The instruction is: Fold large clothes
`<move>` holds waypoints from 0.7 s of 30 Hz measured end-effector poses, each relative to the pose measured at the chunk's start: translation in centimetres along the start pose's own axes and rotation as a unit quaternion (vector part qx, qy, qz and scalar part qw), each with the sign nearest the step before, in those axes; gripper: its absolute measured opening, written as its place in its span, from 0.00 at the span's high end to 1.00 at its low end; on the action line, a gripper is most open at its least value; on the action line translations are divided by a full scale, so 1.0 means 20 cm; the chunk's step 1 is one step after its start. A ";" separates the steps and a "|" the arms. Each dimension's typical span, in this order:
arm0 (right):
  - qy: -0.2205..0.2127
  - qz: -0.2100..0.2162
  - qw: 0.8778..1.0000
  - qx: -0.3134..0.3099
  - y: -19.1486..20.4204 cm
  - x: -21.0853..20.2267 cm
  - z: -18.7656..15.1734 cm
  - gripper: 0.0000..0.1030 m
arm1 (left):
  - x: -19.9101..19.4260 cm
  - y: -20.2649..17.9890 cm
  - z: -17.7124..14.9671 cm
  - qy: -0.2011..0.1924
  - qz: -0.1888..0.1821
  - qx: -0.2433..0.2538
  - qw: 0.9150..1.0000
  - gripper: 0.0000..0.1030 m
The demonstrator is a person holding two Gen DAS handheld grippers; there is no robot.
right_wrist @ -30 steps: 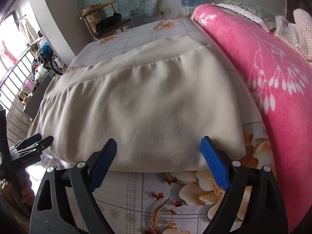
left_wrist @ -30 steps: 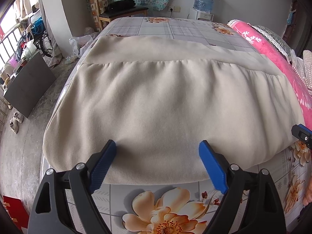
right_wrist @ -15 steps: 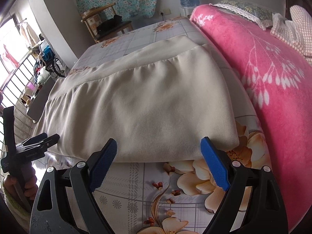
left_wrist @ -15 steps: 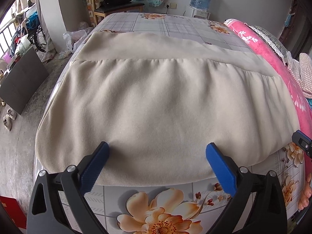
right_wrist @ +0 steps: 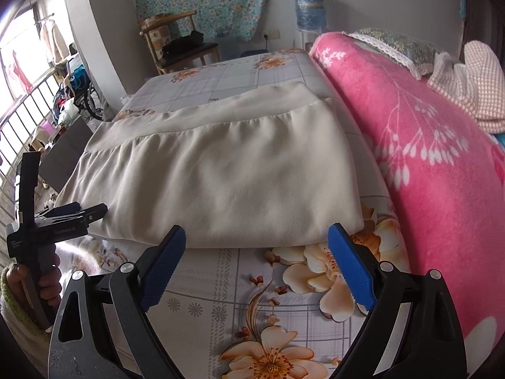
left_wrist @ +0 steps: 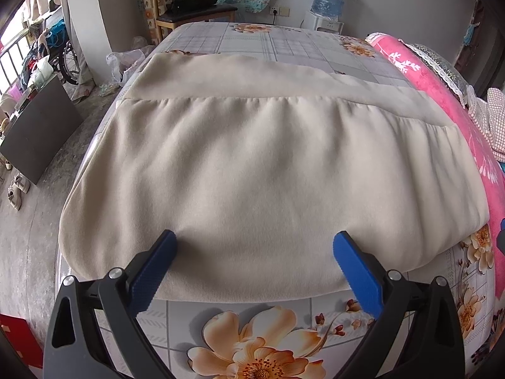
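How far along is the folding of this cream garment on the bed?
Done: the cream garment lies folded over once on the bed, top layer short of the far edge. In hand: nothing; both the left hand-held gripper and the right hand-held gripper are open at its near edge. Left: probably further folds.

Ahead of my jaws the bed sheet point(right_wrist: 221, 287) lies bare at the lower centre. The cream garment point(right_wrist: 221, 170) fills the middle, and the pink blanket point(right_wrist: 442, 189) banks up along the right.
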State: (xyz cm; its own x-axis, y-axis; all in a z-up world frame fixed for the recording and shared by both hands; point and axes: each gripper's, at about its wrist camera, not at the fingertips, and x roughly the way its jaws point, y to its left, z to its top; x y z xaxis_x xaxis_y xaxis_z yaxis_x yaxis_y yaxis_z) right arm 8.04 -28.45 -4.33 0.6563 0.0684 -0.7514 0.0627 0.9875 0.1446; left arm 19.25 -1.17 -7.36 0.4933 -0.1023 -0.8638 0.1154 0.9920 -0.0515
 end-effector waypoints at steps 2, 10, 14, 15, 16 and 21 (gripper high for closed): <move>-0.009 -0.011 1.000 -0.010 0.03 -0.04 0.00 0.12 | -0.02 0.01 0.00 -0.002 -0.003 -0.005 1.000 0.05; -0.050 -0.063 0.996 -0.044 0.15 -0.16 0.01 0.08 | -0.24 0.00 -0.06 -0.058 0.023 -0.008 0.998 0.05; -0.071 -0.069 0.994 -0.050 0.20 -0.23 0.00 0.08 | -0.40 0.01 -0.10 -0.088 0.035 -0.008 0.995 0.05; -0.075 -0.069 0.994 -0.049 0.21 -0.24 0.00 0.08 | -0.45 0.01 -0.11 -0.095 0.040 -0.009 0.995 0.05; -0.078 -0.066 0.994 -0.047 0.21 -0.26 0.00 0.08 | -0.48 0.01 -0.12 -0.101 0.046 -0.012 0.994 0.05; -0.085 -0.065 0.993 -0.044 0.27 -0.32 -0.02 0.08 | -0.61 0.04 -0.17 -0.106 0.072 -0.028 0.991 0.05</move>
State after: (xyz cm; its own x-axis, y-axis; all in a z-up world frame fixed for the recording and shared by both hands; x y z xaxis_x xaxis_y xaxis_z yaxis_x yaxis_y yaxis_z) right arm 3.93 -23.60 1.00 0.7645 -0.0771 -0.6400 0.0941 0.9955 -0.0076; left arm 10.41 1.07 1.41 0.6716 0.0329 -0.7402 -0.0136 0.9994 0.0321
